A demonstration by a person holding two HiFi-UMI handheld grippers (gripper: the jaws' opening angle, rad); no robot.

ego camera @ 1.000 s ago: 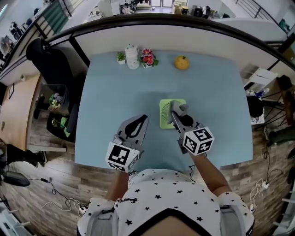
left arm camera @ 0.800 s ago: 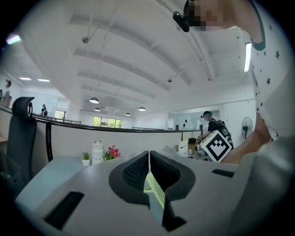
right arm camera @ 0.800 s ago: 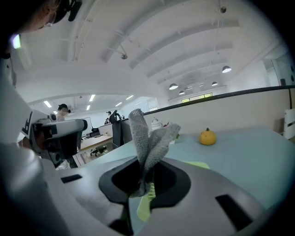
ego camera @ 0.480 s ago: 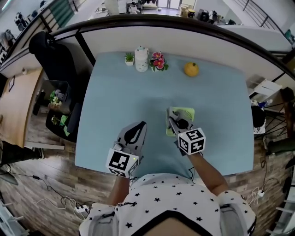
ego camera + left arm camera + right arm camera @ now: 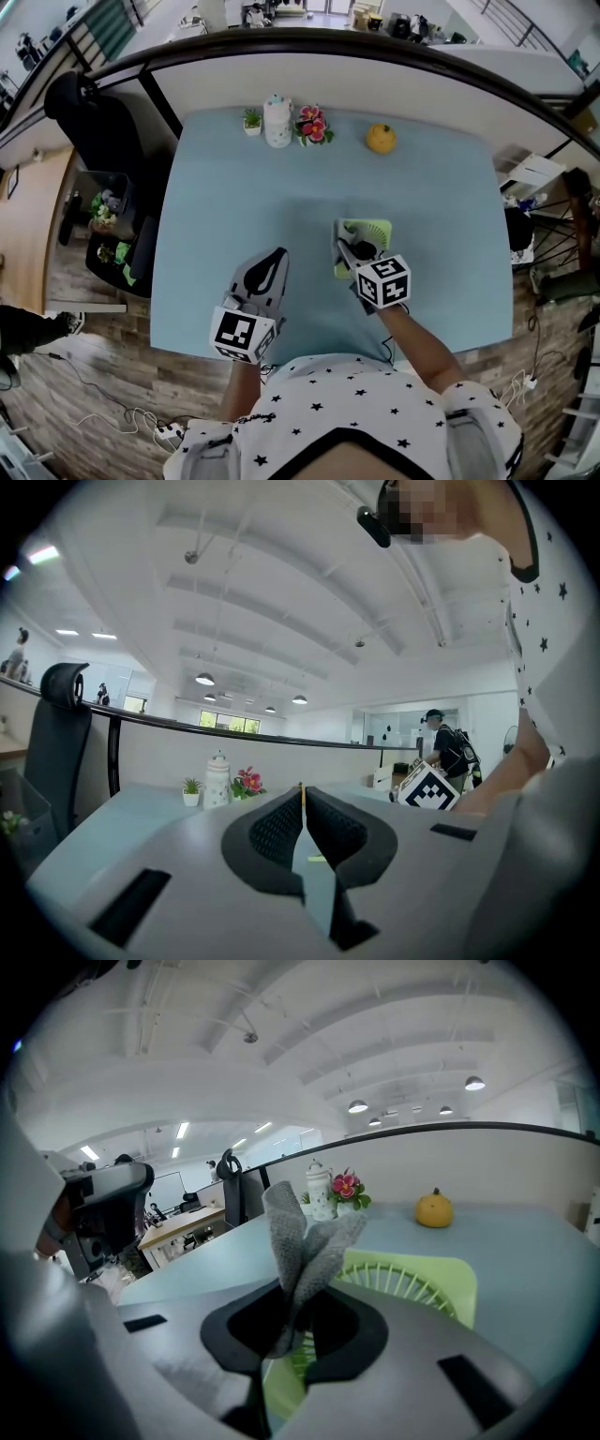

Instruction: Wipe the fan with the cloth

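Right gripper [image 5: 298,1321] jaws clamped on a grey knitted cloth [image 5: 302,1234] - folded tuft sticks out past the tips. Under and just beyond them lies the light-green fan [image 5: 424,1288], flat on the pale blue table [image 5: 225,187], grille up; the gripper sits over its near-left edge. Can't tell if cloth touches grille. Left gripper [image 5: 302,803] jaws pressed together, nothing between - held over the table's near part, left of the fan, apart from it. At the far edge: small potted plant [image 5: 251,119], white jar [image 5: 277,120], pink flowers [image 5: 312,124], orange fruit [image 5: 380,138].
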